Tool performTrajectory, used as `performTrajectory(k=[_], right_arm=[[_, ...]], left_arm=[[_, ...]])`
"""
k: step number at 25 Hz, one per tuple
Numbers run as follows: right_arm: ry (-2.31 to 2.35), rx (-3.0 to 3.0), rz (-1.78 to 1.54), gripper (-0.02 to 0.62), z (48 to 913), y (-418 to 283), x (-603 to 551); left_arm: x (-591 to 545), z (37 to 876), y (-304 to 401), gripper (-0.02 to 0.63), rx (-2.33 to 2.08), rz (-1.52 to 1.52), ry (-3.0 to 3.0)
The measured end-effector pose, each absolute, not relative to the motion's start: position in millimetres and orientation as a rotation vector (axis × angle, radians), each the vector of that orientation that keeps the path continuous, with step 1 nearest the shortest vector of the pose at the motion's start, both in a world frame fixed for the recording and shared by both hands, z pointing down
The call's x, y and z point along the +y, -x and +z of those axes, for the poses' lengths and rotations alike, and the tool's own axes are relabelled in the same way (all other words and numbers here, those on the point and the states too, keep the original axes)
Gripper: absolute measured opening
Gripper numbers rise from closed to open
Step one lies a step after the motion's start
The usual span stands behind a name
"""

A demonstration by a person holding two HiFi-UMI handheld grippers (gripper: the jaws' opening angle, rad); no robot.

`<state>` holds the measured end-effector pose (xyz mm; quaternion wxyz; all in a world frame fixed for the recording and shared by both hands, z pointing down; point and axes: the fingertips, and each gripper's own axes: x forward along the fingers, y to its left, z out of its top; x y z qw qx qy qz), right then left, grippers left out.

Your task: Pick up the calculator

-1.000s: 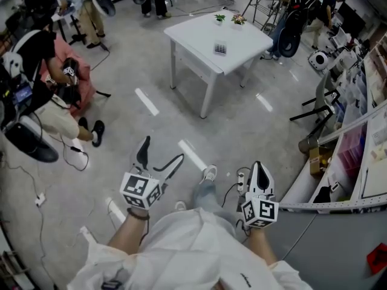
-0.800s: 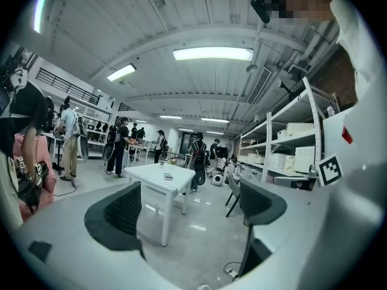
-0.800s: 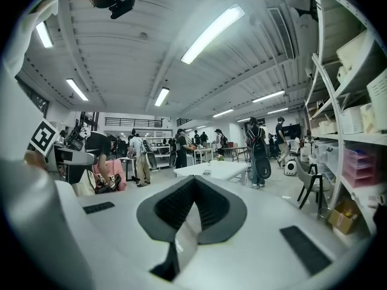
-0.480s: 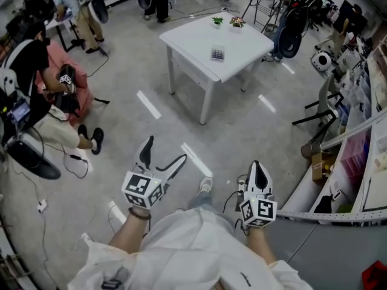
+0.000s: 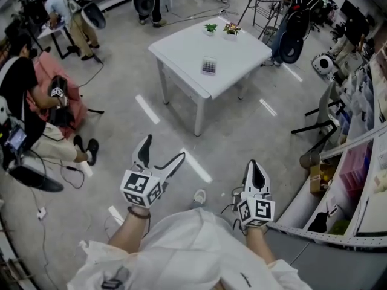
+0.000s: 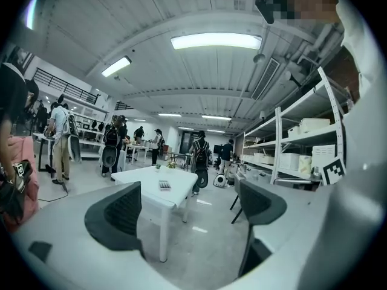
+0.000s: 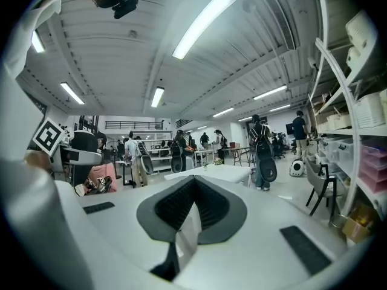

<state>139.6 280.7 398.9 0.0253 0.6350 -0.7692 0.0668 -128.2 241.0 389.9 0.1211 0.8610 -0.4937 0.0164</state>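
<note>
A small grey calculator [image 5: 208,66] lies flat near the middle of a white square table [image 5: 181,47] far ahead of me; it also shows as a small dark slab [image 6: 164,185] in the left gripper view. My left gripper [image 5: 161,152] is held low in front of me, well short of the table, open, with nothing between its jaws. My right gripper [image 5: 254,172] is at the same height to the right, shut, jaws pressed together and empty. In the right gripper view the table [image 7: 217,173] shows just above the shut jaws [image 7: 192,207].
Two small potted plants [image 5: 221,28] stand at the table's far edge. A person sits on the floor by a pink seat [image 5: 57,77] at left; others stand behind. Shelving [image 5: 357,162] and chairs [image 5: 317,110] line the right side. Grey floor lies between me and the table.
The table and calculator have shifted left and nearer in the head view as I step forward. Both grippers keep their places and states.
</note>
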Motion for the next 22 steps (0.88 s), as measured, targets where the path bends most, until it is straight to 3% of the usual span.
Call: performTrajectory(k=[22], right_arm=[[-1.897,-2.451,0.244,0.017,411.0,-198.5,170.0]], left_arm=[[148.5,397.5,64.2,0.485,-1.491,0.09,-2.457]])
